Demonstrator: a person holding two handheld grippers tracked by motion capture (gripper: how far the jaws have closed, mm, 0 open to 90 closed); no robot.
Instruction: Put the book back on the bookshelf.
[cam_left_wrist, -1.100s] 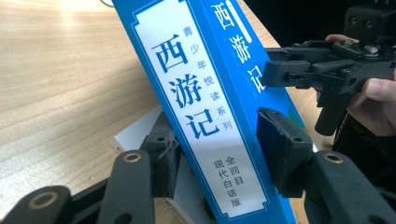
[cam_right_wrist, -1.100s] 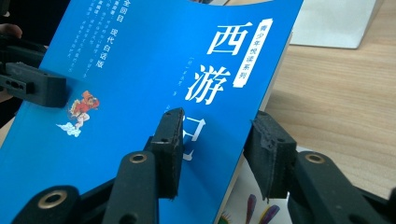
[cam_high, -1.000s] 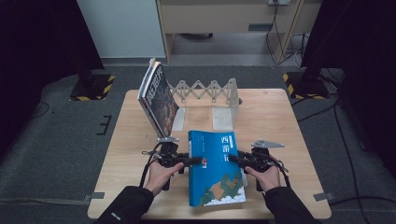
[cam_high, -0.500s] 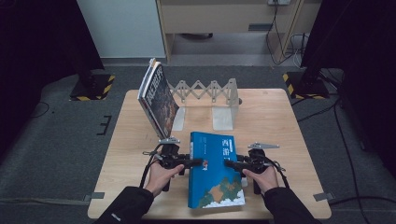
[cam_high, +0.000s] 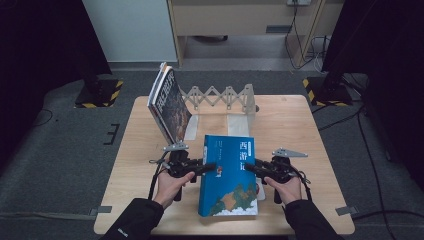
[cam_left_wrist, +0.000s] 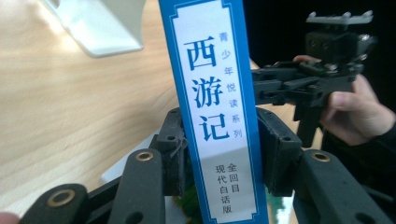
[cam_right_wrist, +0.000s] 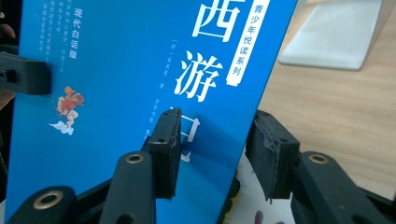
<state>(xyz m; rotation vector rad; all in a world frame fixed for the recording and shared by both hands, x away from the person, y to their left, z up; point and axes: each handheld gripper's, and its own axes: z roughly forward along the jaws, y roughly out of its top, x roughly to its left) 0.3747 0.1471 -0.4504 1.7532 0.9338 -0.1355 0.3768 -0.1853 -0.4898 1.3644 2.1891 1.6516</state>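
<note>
The lower end of the blue book (cam_left_wrist: 217, 112) is cut off by the bottom edge in the left gripper view, and its top by the upper edge. In the right gripper view, part of the cover's third large character is hidden behind one jaw. The white stand (cam_right_wrist: 338, 35) is cropped there at the top right. Small print on the cover is too blurred to be read from the high view.

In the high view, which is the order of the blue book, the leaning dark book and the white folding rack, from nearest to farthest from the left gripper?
1. Blue book: at the left gripper jaws, table centre.
2. Leaning dark book: behind, slightly left.
3. White folding rack: farthest, at the table's back edge.
</note>
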